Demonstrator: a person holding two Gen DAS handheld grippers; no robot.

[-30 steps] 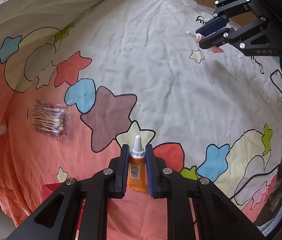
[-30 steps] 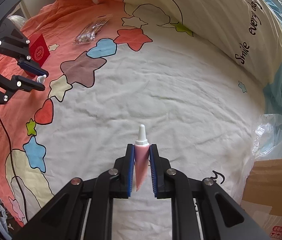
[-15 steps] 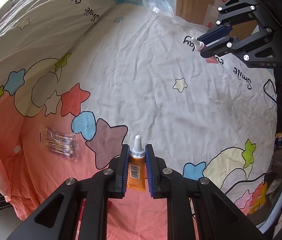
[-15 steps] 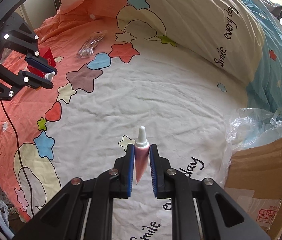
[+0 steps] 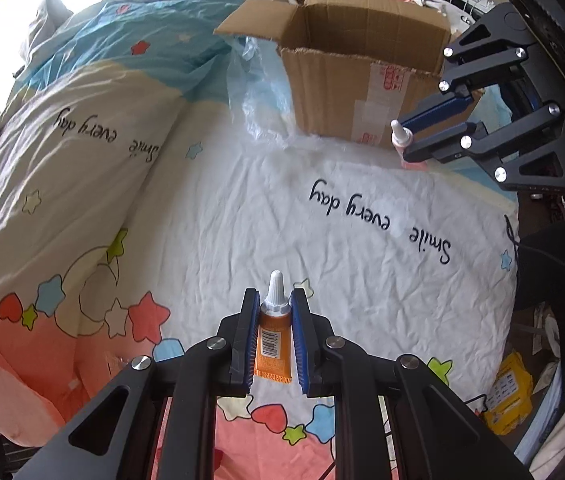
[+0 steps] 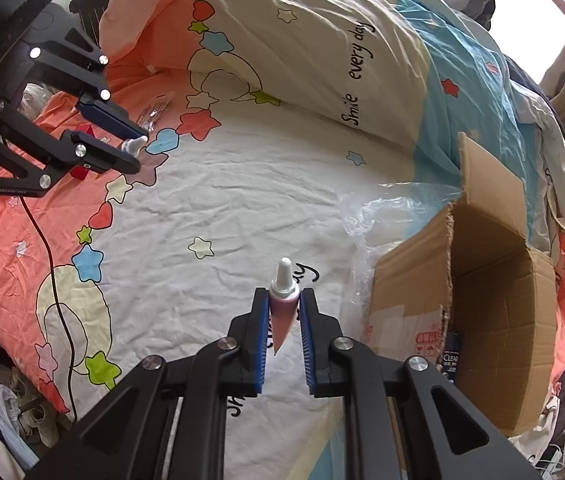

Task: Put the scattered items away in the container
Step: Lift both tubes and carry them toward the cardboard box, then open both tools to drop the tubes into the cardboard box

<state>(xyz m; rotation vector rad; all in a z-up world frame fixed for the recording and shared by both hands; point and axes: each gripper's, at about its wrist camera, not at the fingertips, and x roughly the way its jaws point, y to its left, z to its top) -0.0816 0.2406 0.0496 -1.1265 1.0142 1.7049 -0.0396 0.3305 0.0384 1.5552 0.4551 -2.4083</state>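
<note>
My left gripper [image 5: 274, 300] is shut on an orange tube [image 5: 273, 346] with a white cap, held above the bed. My right gripper [image 6: 282, 296] is shut on a pink tube [image 6: 280, 320] with a white cap; it also shows in the left wrist view [image 5: 404, 140], close to the front of the open cardboard box [image 5: 346, 92]. In the right wrist view the box [image 6: 494, 320] lies to the right of my right gripper, with a dark bottle [image 6: 451, 356] inside. The left gripper [image 6: 136, 148] shows at far left.
A crumpled clear plastic bag [image 6: 378, 216] lies beside the box on the star-patterned bedspread [image 5: 322, 220]. A packet of cotton swabs [image 6: 154, 110] and a red item [image 6: 80, 170] lie on the pink part. A folded quilt [image 5: 62, 132] rises at the left.
Both grippers have swung towards the cardboard box with their tubes still held. The box has come fully into both views; the cotton swabs have left the left wrist view.
</note>
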